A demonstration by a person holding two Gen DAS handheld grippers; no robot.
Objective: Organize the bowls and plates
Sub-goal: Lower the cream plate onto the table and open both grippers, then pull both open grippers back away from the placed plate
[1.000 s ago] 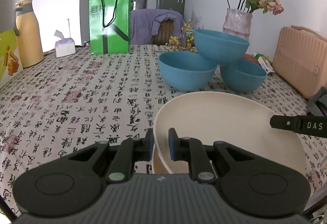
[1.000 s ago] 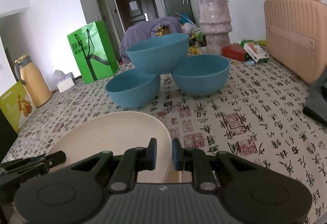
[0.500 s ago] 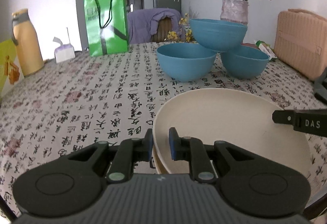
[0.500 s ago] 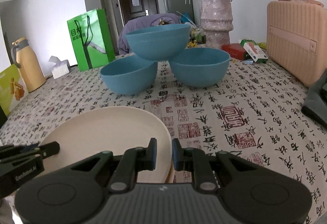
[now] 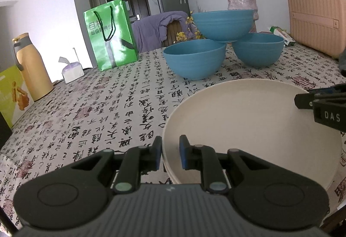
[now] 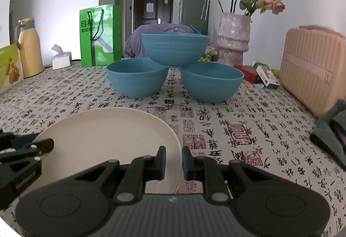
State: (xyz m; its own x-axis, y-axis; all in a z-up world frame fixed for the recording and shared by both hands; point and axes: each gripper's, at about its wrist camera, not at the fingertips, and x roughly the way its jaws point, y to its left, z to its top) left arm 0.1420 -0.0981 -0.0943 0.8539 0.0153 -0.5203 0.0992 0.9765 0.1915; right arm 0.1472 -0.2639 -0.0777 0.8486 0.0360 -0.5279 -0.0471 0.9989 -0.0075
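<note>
A cream plate (image 5: 248, 126) lies low over the patterned tablecloth, with the edge of another plate showing beneath it. My left gripper (image 5: 170, 155) is shut on the plate's left rim. My right gripper (image 6: 173, 161) is shut on the right rim of the same plate (image 6: 108, 135). Three blue bowls stand behind it: a left bowl (image 5: 194, 58), a right bowl (image 5: 258, 48) and a top bowl (image 5: 222, 23) resting on both. They also show in the right wrist view, the top bowl (image 6: 174, 47) highest.
A green paper bag (image 5: 109, 34), a tissue box (image 5: 71, 69) and a yellow thermos (image 5: 30, 66) stand at the back left. A pink vase with flowers (image 6: 233, 37), small boxes (image 6: 262, 73) and a pink case (image 6: 313, 68) stand at the right.
Both grippers, still shut on the plate, have lowered it toward the table. The bowls now appear higher in both views.
</note>
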